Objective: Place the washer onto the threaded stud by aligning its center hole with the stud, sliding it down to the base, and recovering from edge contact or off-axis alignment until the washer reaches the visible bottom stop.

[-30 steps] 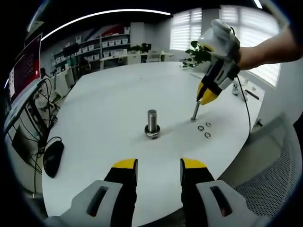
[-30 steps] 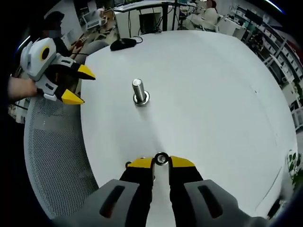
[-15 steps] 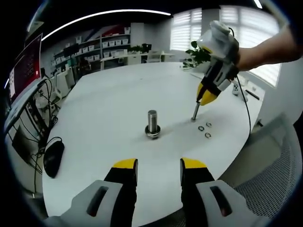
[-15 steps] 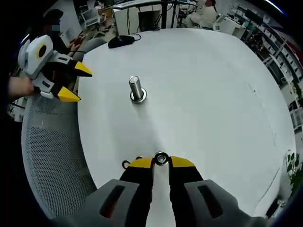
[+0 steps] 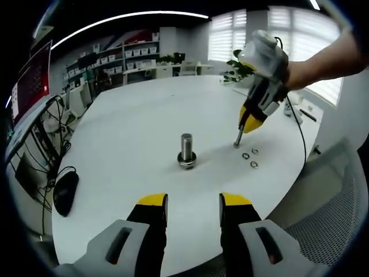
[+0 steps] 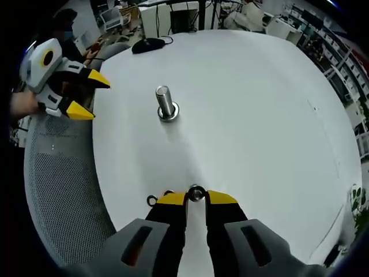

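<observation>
A threaded steel stud (image 5: 186, 149) stands upright on its round base (image 5: 186, 163) in the middle of the white table (image 5: 127, 127). My left gripper (image 5: 193, 202) is open at the near table edge, short of the stud, with nothing between its jaws. My right gripper (image 6: 196, 197) is shut on a small washer (image 6: 196, 193), low over the table and well short of the stud (image 6: 165, 102). In the left gripper view the right gripper (image 5: 247, 124) sits right of the stud, a thin grey piece at its tips. The left gripper (image 6: 90, 95) appears at the left of the right gripper view.
Three loose washers (image 5: 251, 157) lie on the table under the right gripper; two of these washers (image 6: 152, 200) sit beside its left jaw. A black mouse (image 5: 64, 193) rests near the table's edge. A mesh chair (image 6: 63, 190) stands by the table. Shelves and desks are far behind.
The right gripper has tilted and shifted slightly above the loose washers, still holding its washer. The left gripper has stayed put, open.
</observation>
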A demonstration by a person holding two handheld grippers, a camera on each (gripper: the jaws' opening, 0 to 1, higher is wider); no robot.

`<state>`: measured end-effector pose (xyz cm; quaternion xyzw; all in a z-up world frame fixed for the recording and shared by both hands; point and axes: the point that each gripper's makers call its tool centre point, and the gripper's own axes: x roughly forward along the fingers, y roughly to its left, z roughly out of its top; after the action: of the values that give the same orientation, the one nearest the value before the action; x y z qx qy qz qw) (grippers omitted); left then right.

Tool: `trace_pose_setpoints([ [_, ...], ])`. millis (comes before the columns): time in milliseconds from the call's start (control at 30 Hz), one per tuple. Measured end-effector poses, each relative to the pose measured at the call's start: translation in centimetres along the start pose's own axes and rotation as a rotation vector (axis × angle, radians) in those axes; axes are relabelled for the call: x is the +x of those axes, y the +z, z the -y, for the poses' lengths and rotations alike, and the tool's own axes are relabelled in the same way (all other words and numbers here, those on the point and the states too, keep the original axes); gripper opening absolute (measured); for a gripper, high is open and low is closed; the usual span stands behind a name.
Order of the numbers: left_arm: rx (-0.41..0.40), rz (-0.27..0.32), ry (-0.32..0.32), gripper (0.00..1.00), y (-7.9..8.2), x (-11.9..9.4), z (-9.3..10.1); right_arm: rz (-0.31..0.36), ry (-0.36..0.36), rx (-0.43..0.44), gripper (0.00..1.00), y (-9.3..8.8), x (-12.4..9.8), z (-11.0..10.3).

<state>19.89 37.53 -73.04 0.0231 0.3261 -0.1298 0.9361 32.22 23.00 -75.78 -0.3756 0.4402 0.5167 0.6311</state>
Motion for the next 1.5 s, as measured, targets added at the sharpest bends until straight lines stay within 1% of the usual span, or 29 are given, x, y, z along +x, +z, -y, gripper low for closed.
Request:
trace_pose_setpoints([
  [67, 0.002, 0.000, 0.000, 0.34, 0.0, 0.1, 0.0, -0.016, 0.003, -0.004, 0.14, -0.4, 0.5, 0.0],
  [367, 0.000, -0.008, 0.001, 0.34, -0.1, 0.2, 0.0, -0.047, 0.017, 0.003, 0.14, -1.1, 2.0, 0.2],
  [533, 0.000, -0.010, -0.001, 0.34, -0.1, 0.2, 0.1, -0.056, 0.016, 0.013, 0.14, -1.3, 2.3, 0.6],
  [833, 0.004, -0.018, -0.006, 0.34, -0.2, 0.3, 0.3, -0.070, 0.016, 0.023, 0.15, -2.1, 2.9, 0.6],
  [1233, 0.007, -0.030, -0.021, 0.34, -0.4, 0.5, 0.5, -0.061, 0.009, 0.037, 0.15, -2.5, 3.0, 0.7],
  [1300, 0.006, -0.032, -0.021, 0.34, -0.5, 0.5, 0.5, -0.054, -0.002, 0.027, 0.18, -2.6, 2.8, 0.8],
  [1500, 0.005, -0.040, -0.025, 0.34, -0.7, 0.5, 0.6, -0.028, -0.013, 0.046, 0.23, -2.8, 2.2, 0.7],
])
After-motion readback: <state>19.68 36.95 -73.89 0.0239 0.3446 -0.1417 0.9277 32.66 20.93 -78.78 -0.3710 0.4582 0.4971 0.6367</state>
